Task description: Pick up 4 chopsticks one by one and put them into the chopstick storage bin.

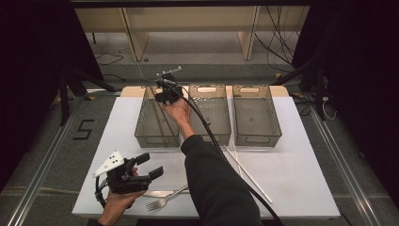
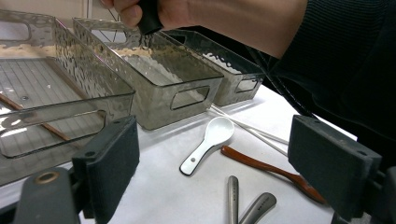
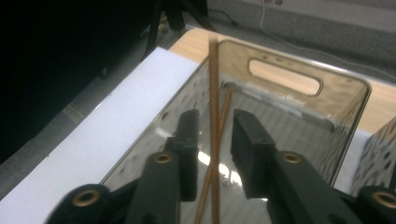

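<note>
Nearest, on the white table (image 1: pixel 291 183): steel fork (image 1: pixel 162 201), glossy white spoon (image 2: pixel 208 144). Left gripper (image 1: pixel 149 165) held level above them, jaws wide, empty. Farther off, right gripper (image 3: pixel 214 154) reaching over the leftmost smoky, ribbed plastic bin (image 3: pixel 299 100), jaws parted around thin brown chopsticks (image 3: pixel 214 107) leaning inside it, released.

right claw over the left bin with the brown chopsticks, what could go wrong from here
1. One brown chopstick stands between the right claw pads, its tip at the left bin's far rim. With the pads apart from it, it could tip against the wall or out over the rim instead of lying beside the other chopstick.
2. Pulling the claw back could snag that stick and drag it out.
3. The sleeve hangs over the fork and white chopsticks and could sweep them.
</note>
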Available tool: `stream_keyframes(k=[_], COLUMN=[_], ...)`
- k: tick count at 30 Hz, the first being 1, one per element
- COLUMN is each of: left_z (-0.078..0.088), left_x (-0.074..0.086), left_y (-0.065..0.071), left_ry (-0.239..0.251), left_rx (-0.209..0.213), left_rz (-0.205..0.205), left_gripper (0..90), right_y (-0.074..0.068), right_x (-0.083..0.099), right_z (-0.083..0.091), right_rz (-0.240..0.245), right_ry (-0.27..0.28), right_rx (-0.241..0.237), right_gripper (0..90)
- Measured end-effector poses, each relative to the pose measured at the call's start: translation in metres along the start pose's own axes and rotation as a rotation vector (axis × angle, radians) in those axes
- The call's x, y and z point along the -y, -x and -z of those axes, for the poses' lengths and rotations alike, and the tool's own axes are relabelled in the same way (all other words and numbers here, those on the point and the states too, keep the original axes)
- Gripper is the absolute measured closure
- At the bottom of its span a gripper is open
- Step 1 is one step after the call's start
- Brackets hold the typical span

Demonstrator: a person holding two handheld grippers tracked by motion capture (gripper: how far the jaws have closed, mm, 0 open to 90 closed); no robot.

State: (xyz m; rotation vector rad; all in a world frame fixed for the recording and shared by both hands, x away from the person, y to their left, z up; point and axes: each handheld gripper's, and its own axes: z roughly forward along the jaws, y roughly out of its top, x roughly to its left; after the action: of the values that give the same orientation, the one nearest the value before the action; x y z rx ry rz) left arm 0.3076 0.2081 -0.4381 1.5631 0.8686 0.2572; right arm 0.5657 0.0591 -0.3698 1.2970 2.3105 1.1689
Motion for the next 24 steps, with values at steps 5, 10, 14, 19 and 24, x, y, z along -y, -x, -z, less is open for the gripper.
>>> stream_keyframes(k=[5, 10, 14, 19, 24], left_z=[0.0, 0.0, 0.0, 0.0, -0.001], left_x=[0.0, 0.0, 0.0, 0.001, 0.001], left_y=[0.0, 0.0, 0.0, 0.0, 0.0], left_ry=[-0.001, -0.001, -0.002, -0.005, -0.006], left_rx=[0.0, -0.002, -0.002, -0.005, -0.008], left_rz=[0.001, 0.001, -0.001, 0.001, 0.002], left_gripper=[16.2, 16.2, 16.3, 16.3, 16.2], right_y=[0.002, 0.002, 0.004, 0.007, 0.013], right_x=[0.001, 0.0, 0.001, 0.005, 0.014], right_z=[0.002, 0.007, 0.017, 0.037, 0.062], right_rz=[-0.007, -0.006, -0.001, 0.035, 0.069], right_ry=[-0.003, -0.024, -0.033, -0.028, -0.042], right_rx=[-0.017, -0.048, -0.084, -0.133, -0.159], right_gripper=[65.7, 56.4, 48.6, 42.0, 38.7])
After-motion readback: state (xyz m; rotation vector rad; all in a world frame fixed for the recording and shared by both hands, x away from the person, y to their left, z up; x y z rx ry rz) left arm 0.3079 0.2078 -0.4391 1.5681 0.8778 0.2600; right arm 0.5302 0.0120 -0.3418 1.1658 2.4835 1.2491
